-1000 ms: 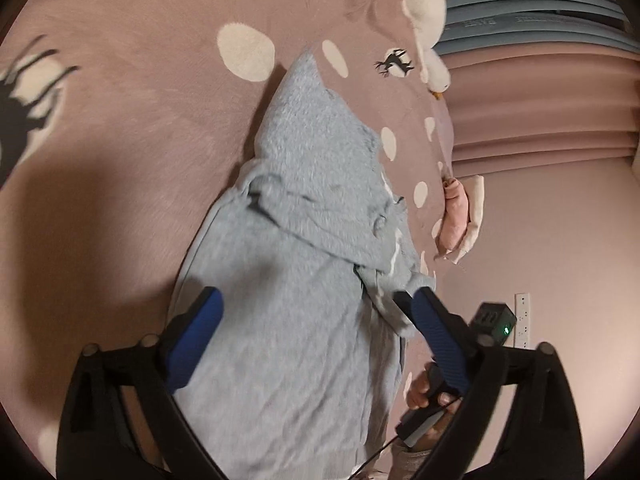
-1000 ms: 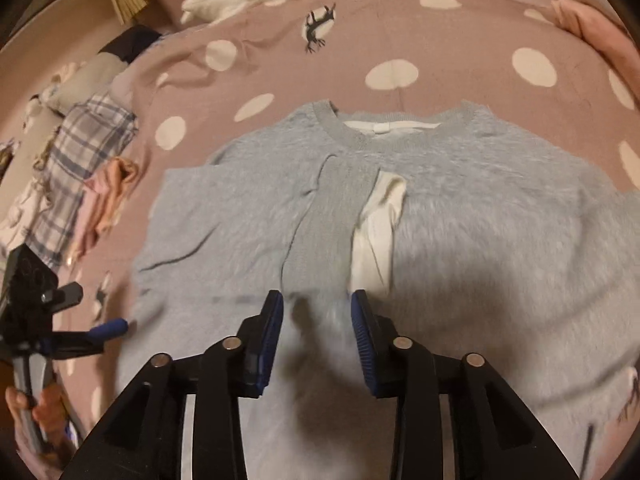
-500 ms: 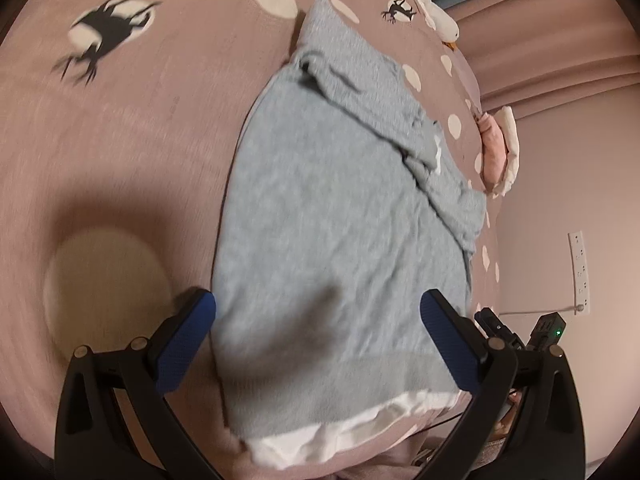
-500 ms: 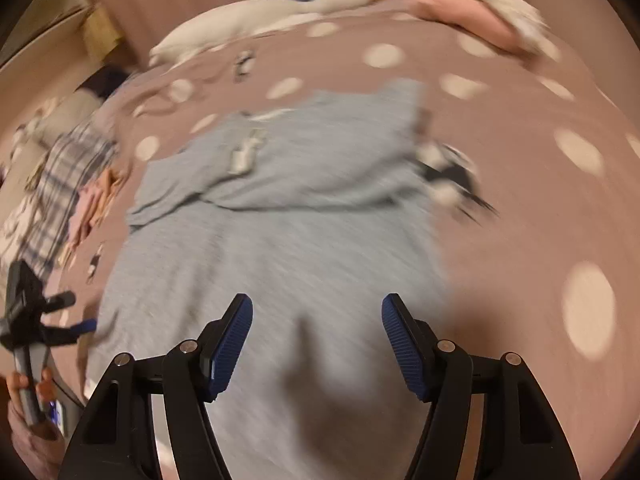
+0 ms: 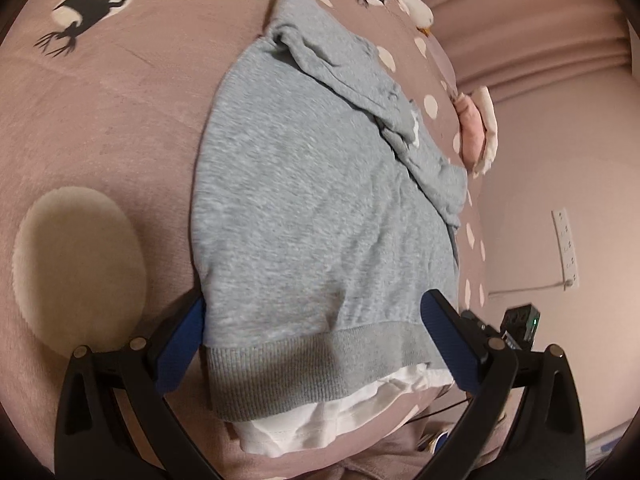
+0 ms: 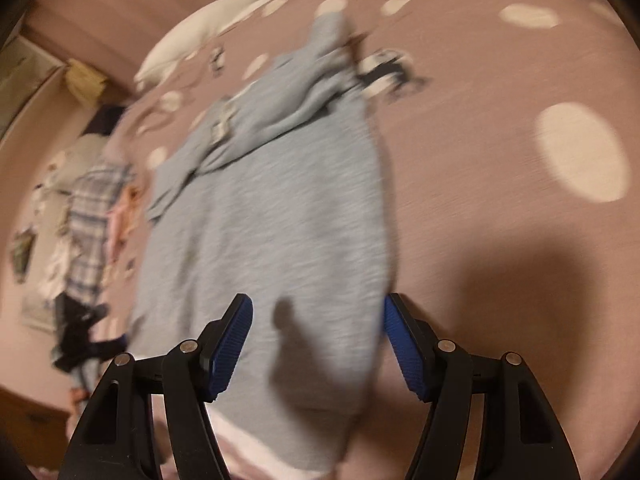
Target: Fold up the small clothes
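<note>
A mauve, short-napped bedspread (image 5: 120, 128) with cream oval dots and small black deer prints carries everything. On its left part in the left wrist view lies one large cream oval (image 5: 78, 272), soft-edged and slightly shadowed. Just right of it the left gripper (image 5: 320, 344) stands wide apart, its ribbed blue pads (image 5: 182, 344) straddling the hem end of the grey sweater (image 5: 316, 208) near the bedspread's near edge; nothing is pinched between them. The sweater is fleecy and heathered, with a ribbed knit waistband (image 5: 320, 364) and a smooth white under-layer (image 5: 340, 412) peeping out below it. Its sleeves lie folded in across the upper body in rumpled ridges, toward the far edge. At the bedspread's right edge sits a bundle of pink and cream cloth (image 5: 476, 128).

The right wrist view is blurred. A plaid garment (image 6: 90, 216) lies at the bedspread's left side, then the sweater (image 6: 272, 216) runs lengthwise down the middle. The right gripper (image 6: 318, 344) is spread wide over the sweater's near end, holding nothing.
</note>
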`<state>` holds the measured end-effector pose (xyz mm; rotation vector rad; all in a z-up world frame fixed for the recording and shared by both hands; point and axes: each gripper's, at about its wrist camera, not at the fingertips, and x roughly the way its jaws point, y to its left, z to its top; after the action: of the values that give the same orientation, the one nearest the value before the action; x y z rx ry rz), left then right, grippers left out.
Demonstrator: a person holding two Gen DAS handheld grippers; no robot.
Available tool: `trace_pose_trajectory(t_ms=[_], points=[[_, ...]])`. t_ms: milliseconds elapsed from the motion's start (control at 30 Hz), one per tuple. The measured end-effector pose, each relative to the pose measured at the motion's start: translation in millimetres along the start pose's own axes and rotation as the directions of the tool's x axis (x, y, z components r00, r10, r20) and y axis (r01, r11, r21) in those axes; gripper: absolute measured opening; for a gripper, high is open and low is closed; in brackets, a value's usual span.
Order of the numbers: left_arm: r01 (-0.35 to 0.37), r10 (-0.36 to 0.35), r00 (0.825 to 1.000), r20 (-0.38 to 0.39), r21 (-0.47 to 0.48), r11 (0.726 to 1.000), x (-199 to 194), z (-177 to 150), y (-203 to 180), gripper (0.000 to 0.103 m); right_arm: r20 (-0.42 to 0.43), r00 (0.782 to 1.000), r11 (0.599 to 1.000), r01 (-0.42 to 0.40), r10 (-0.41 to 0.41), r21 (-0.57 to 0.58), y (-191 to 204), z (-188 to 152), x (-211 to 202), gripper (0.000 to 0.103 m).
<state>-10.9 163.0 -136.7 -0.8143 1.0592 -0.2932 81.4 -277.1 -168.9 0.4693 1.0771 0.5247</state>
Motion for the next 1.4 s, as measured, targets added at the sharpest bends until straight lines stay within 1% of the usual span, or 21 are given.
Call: trace_pose_trajectory(t_ms=[67, 167, 233, 367, 467, 567, 667, 733, 767, 833, 967, 1100, 1167, 1233, 1267, 1333, 1400], points=[[0.007, -0.007, 1.000, -0.009, -0.001, 1.000, 0.2, 0.6, 3.0, 0.103, 0.001, 1.000, 1.000, -0.013, 0.013, 0.011, 1.1, 2.7, 5.9, 0.068], [0.060, -0.061, 0.998, -0.014, -0.044, 0.997, 0.7, 7.0, 12.0, 0.103, 0.006, 0.999, 0.998, -0.048, 0.048, 0.040, 2.0, 10.2, 13.4, 0.068], [0.099, -0.099, 0.995, -0.006, -0.079, 0.992, 1.0, 12.9, 18.5, 0.103, 0.006, 0.999, 0.997, -0.054, 0.053, 0.054, 0.6, 12.9, 15.9, 0.068], [0.112, -0.112, 0.994, 0.009, -0.091, 0.989, 3.4, 24.2, 17.9, 0.103, 0.008, 0.998, 0.996, -0.059, 0.058, 0.063, 0.5, 13.2, 17.7, 0.068], [0.123, -0.123, 0.992, 0.001, -0.101, 0.987, 9.4, 32.0, 13.9, 0.103, 0.001, 0.998, 0.996, -0.069, 0.069, 0.060, -3.3, 6.4, 11.6, 0.068], [0.130, -0.133, 0.990, -0.039, -0.072, 0.989, 12.1, 26.5, 4.8, 0.102, -0.020, 0.996, 0.995, -0.081, 0.082, 0.059, -4.9, 2.2, 8.9, 0.068], [0.111, -0.114, 0.992, -0.054, -0.055, 0.992, 10.1, 15.6, 3.2, 0.102, -0.055, 0.994, 0.995, -0.090, 0.092, 0.038, -6.2, -8.8, 4.1, 0.068], [0.120, -0.124, 0.991, -0.047, -0.070, 0.990, 7.0, 9.7, 5.5, 0.102, -0.079, 0.992, 0.995, -0.099, 0.101, 0.031, -7.6, -16.3, -0.6, 0.068], [0.137, -0.142, 0.989, -0.049, -0.088, 0.987, 5.7, 5.5, 7.6, 0.102, -0.086, 0.991, 0.994, -0.102, 0.105, 0.036, -9.2, -19.7, -3.6, 0.068], [0.144, -0.150, 0.987, -0.053, -0.098, 0.985, 4.7, -1.4, 9.0, 0.102, -0.095, 0.988, 0.992, -0.113, 0.119, 0.058, -11.8, -22.9, -6.2, 0.068], [0.126, -0.130, 0.990, -0.053, -0.070, 0.989, 6.9, -8.2, 4.4, 0.102, -0.121, 0.980, 0.984, -0.145, 0.158, 0.105, -16.2, -30.1, -5.9, 0.068], [0.126, -0.131, 0.991, -0.040, -0.093, 0.988, 10.7, -4.4, 7.2, 0.102, -0.112, 0.981, 0.984, -0.145, 0.156, 0.103, -13.7, -30.1, -1.7, 0.068], [0.111, -0.115, 0.993, -0.033, -0.105, 0.988, 12.2, -1.6, 5.7, 0.101, -0.102, 0.981, 0.982, -0.151, 0.163, 0.112, -13.1, -28.9, -0.2, 0.068], [0.086, -0.089, 0.996, -0.019, -0.113, 0.990, 11.8, -0.5, 6.0, 0.098, -0.098, 0.983, 0.984, -0.145, 0.155, 0.098, -9.9, -28.4, 0.6, 0.068], [0.062, -0.064, 0.998, -0.012, -0.114, 0.992, 12.1, -0.2, 4.9, 0.094, -0.096, 0.984, 0.986, -0.142, 0.151, 0.092, -8.8, -28.4, 0.3, 0.068], [0.036, -0.037, 0.999, -0.005, -0.115, 0.993, 11.2, -0.4, 5.3, 0.089, -0.092, 0.986, 0.988, -0.134, 0.142, 0.082, -6.8, -29.5, -0.1, 0.068], [0.018, -0.019, 1.000, 0.000, -0.129, 0.992, 9.9, -0.8, 8.2, 0.077, -0.088, 0.987, 0.989, -0.128, 0.135, 0.076, -5.1, -30.5, -0.5, 0.067]])
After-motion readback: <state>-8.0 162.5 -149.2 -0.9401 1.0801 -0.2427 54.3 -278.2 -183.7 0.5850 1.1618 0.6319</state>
